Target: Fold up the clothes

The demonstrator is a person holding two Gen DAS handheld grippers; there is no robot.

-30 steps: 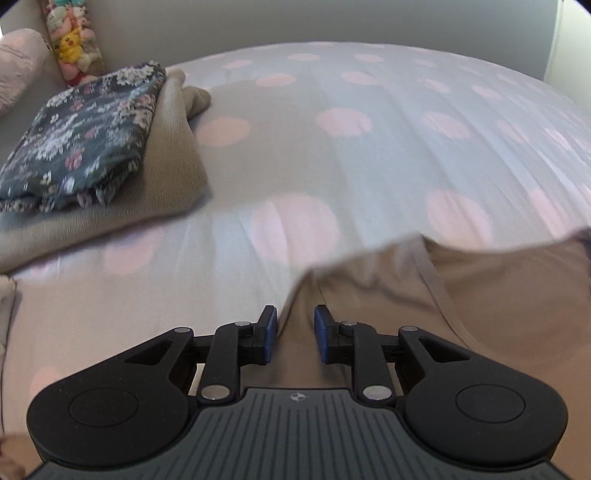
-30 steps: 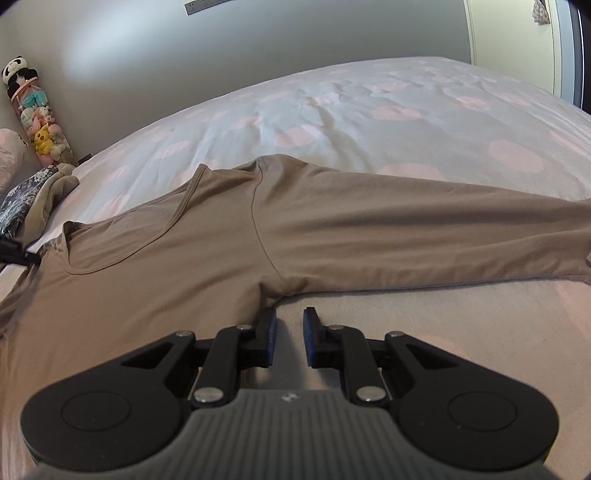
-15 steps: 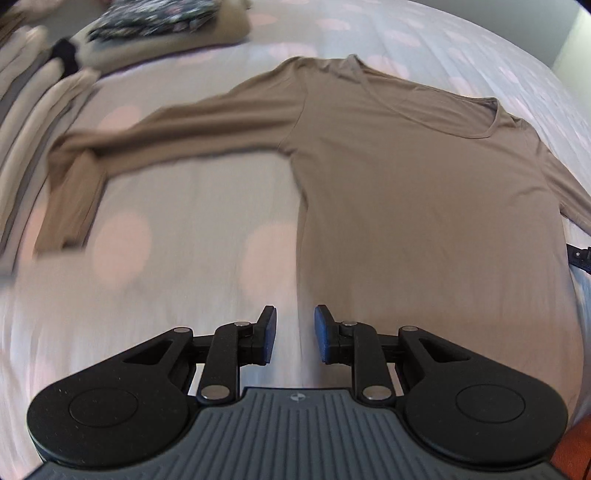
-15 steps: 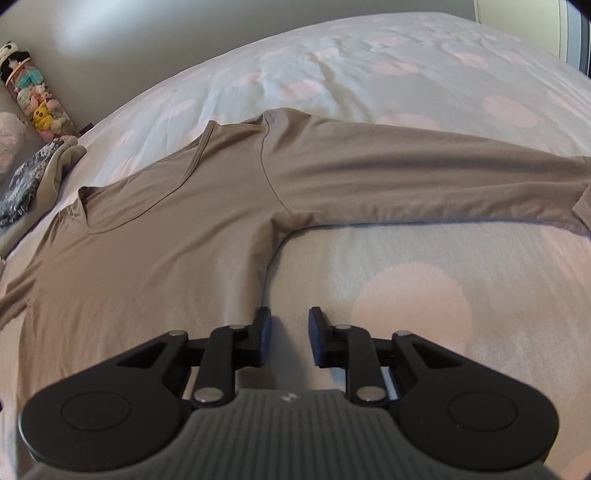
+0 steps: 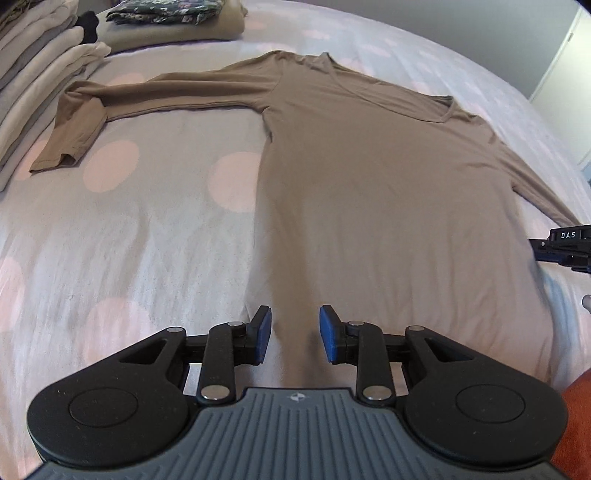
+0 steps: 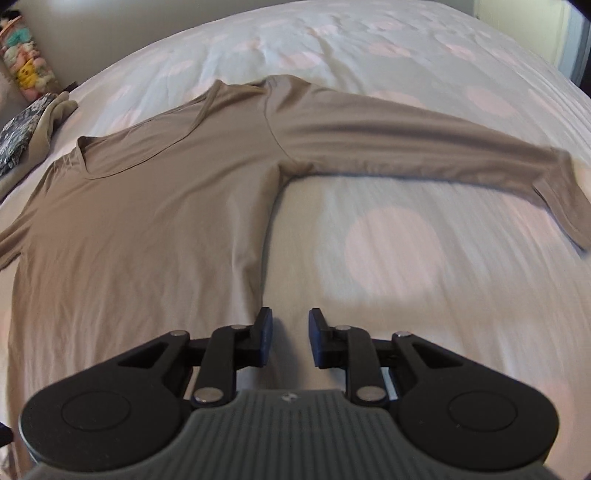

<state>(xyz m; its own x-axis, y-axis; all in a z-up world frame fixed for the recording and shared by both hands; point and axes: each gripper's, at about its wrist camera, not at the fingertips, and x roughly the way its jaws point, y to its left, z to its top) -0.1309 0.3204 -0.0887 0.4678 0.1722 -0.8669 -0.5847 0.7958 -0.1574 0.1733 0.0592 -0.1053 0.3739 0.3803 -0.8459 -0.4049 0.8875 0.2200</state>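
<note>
Nearest the cameras, the left gripper (image 5: 295, 334) is held with its blue pads apart and nothing between them, just over the lower left edge of the tan long-sleeved shirt (image 5: 388, 192); the right gripper (image 6: 290, 338) is likewise spread and empty, just off the shirt's lower right side seam, above the spotted bedsheet (image 6: 424, 295). A second ago the left gripper was low at the shirt's neckline and the right one sat close under the armpit; both have since been drawn back toward the hem, so that the whole garment is now taken in. The shirt is seen laid flat and face up on the bedsheet, body smoothed, V-neck away from the cameras, both sleeves stretched out sideways. The end of its left sleeve (image 5: 70, 129) is doubled back on itself near the stack of pale folded clothes (image 5: 33, 74) to the shirt's left, and the right cuff (image 6: 561, 192) is turned slightly. Beyond the shirt's left shoulder, a folded floral garment (image 5: 166, 9) is seen resting on a folded beige one. From the retreat to the hem it is judged that spreading is over and folding is in hand: the shirt itself shows no fold, while finished pieces lie beside it.
</note>
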